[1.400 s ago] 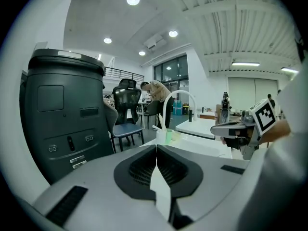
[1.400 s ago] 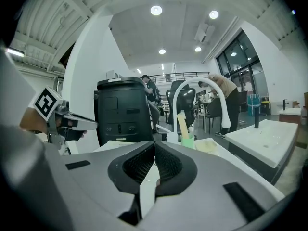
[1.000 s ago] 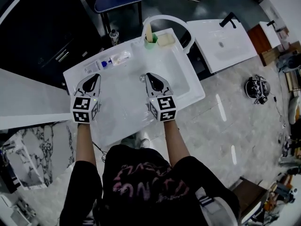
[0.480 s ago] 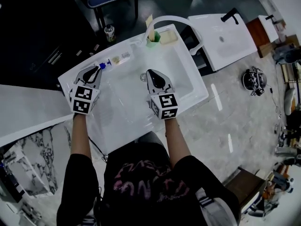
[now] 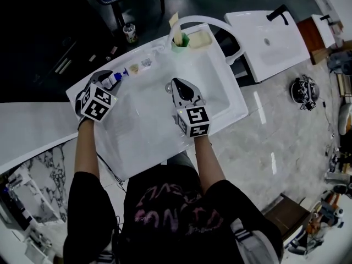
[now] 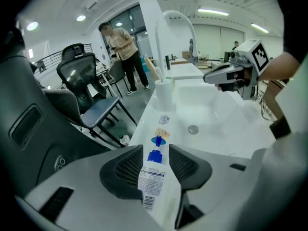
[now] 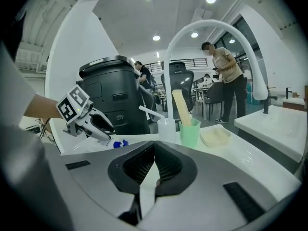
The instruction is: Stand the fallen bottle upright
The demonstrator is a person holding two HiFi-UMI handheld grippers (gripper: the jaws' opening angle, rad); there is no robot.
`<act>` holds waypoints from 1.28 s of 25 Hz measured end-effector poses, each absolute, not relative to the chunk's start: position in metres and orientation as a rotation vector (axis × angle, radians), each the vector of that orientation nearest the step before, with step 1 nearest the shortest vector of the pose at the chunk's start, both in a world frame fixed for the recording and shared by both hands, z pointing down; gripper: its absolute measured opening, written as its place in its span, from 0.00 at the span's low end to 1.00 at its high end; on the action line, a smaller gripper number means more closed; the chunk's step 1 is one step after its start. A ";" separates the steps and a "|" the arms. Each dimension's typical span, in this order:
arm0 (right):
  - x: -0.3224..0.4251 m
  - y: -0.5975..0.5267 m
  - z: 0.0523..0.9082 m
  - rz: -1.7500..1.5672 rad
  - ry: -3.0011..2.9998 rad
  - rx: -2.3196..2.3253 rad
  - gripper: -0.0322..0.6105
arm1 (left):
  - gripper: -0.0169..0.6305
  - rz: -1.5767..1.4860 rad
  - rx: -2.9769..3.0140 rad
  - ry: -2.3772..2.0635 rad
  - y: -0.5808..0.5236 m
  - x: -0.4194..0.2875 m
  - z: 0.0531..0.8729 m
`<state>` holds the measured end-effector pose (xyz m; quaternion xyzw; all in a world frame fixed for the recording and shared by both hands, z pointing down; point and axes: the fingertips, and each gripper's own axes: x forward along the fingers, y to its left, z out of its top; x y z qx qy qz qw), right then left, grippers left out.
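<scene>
The fallen bottle (image 6: pixel 153 177), white with a printed label and a blue cap, lies on its side on the ledge at the sink's far-left corner (image 5: pixel 114 79). My left gripper (image 6: pixel 155 150) points down over it, its jaws opening, one on each side of the bottle; the pads do not visibly press on it. In the head view the left gripper (image 5: pixel 105 78) covers most of the bottle. My right gripper (image 5: pixel 175 84) hovers over the basin near the drain, its pads (image 7: pixel 155 146) meeting with nothing between them.
The white sink (image 5: pixel 217 100) has a tall curved faucet (image 5: pixel 198 22) at the back. A green cup (image 7: pixel 189 131) with a stick and a soap dish (image 7: pixel 215 136) stand beside it. Small sachets (image 6: pixel 162 134) lie on the ledge beyond the bottle. A second basin (image 5: pixel 269 40) stands at right.
My left gripper has moved toward the far-left ledge, dropped and rolled, and its jaws have opened around the bottle. The right gripper has shifted a little over the basin.
</scene>
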<state>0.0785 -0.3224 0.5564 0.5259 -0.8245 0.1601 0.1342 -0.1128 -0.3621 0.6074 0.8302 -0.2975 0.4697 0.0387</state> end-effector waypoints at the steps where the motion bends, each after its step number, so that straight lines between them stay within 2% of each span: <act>1: 0.079 -0.325 0.557 0.472 -2.393 1.517 0.07 | 0.31 1.503 2.533 -0.865 -0.363 -0.112 0.613; 7: 0.083 -0.332 0.577 0.511 -2.404 1.467 0.07 | 0.32 1.797 2.437 -0.685 -0.369 -0.111 0.642; 14: 0.091 -0.338 0.589 0.551 -2.405 1.443 0.07 | 0.33 1.897 2.316 -0.616 -0.378 -0.110 0.673; 17: 0.091 -0.341 0.592 0.555 -2.406 1.428 0.07 | 0.31 1.940 2.273 -0.571 -0.381 -0.108 0.679; 19: 0.091 -0.341 0.595 0.562 -2.407 1.419 0.07 | 0.26 1.970 2.249 -0.531 -0.381 -0.105 0.683; 26: 0.091 -0.342 0.597 0.569 -2.416 1.399 0.07 | 0.24 1.995 2.234 -0.517 -0.382 -0.105 0.683; 32: 0.085 -0.342 0.593 0.552 -2.430 1.377 0.07 | 0.23 1.847 2.341 -0.649 -0.391 -0.100 0.661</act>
